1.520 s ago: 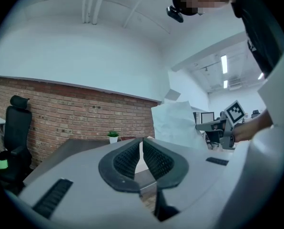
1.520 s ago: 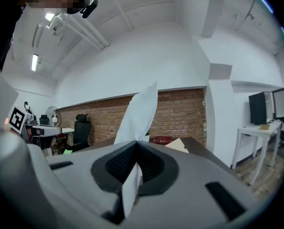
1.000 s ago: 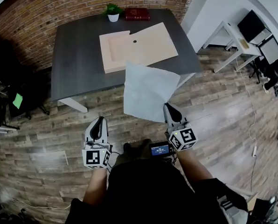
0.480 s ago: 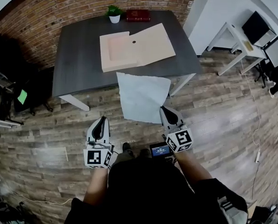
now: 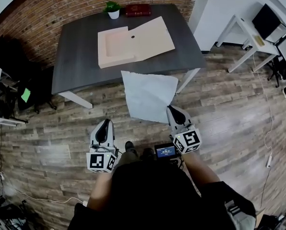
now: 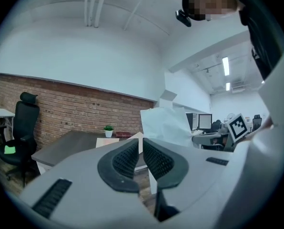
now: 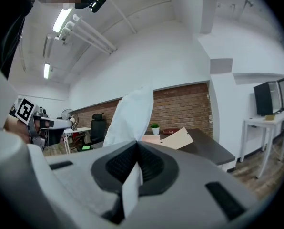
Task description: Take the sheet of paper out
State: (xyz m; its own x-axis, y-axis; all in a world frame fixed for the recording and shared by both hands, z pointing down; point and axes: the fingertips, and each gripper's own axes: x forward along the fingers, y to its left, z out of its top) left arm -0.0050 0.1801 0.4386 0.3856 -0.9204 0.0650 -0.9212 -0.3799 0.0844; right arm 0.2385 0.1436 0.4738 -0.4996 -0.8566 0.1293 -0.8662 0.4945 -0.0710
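A pale grey sheet of paper hangs in the air in front of the dark table, over the wood floor. My right gripper is shut on its near right corner. In the right gripper view the paper rises from between the pads of that gripper. An open tan cardboard folder lies on the table. My left gripper is held level at the left, away from the sheet. Its jaws stand a little apart with nothing between them, and the paper shows to its right.
A small potted plant and a red book sit at the table's far edge by the brick wall. A black office chair stands at the left. White desks with monitors are at the right.
Both grippers have drawn back from the table. The paper has come along in the right gripper and now hangs mostly over the floor.
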